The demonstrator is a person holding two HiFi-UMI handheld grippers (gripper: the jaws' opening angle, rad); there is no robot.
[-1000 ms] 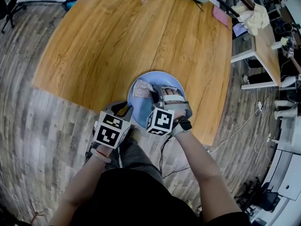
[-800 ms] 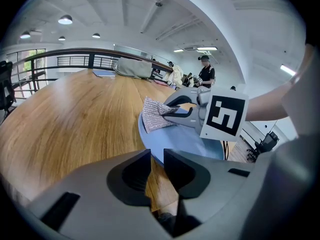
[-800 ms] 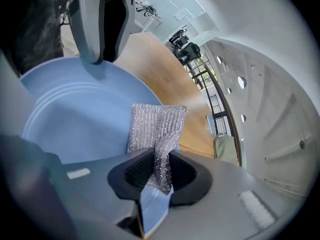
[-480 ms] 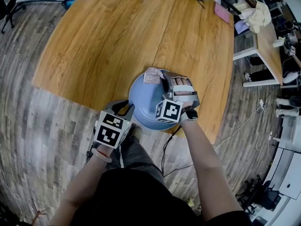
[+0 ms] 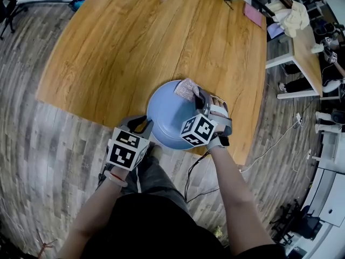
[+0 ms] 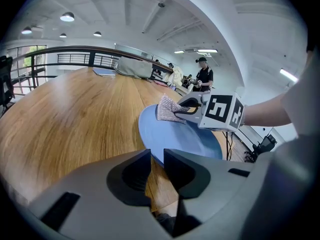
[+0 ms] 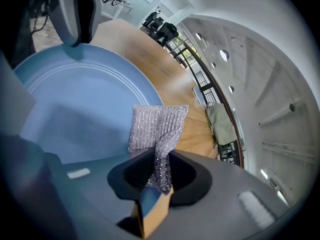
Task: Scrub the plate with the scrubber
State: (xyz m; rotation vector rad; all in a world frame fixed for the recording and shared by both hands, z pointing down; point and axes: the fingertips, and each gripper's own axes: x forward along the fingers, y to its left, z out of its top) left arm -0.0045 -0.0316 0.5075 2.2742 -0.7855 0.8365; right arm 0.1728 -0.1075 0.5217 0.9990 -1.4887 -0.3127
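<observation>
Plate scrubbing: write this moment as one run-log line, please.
right gripper: shut on scrubber, at far rim of plate | left gripper: shut on near rim

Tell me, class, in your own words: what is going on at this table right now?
A person holds a gripper in each hand over a wooden table. The right claw is shut on a silvery scrubber and holds it against the far rim of a blue plate. The left claw sits at the plate's near rim, its jaws almost together, apparently pinching that edge to steady it. The plate hangs partly over the table's edge.
</observation>
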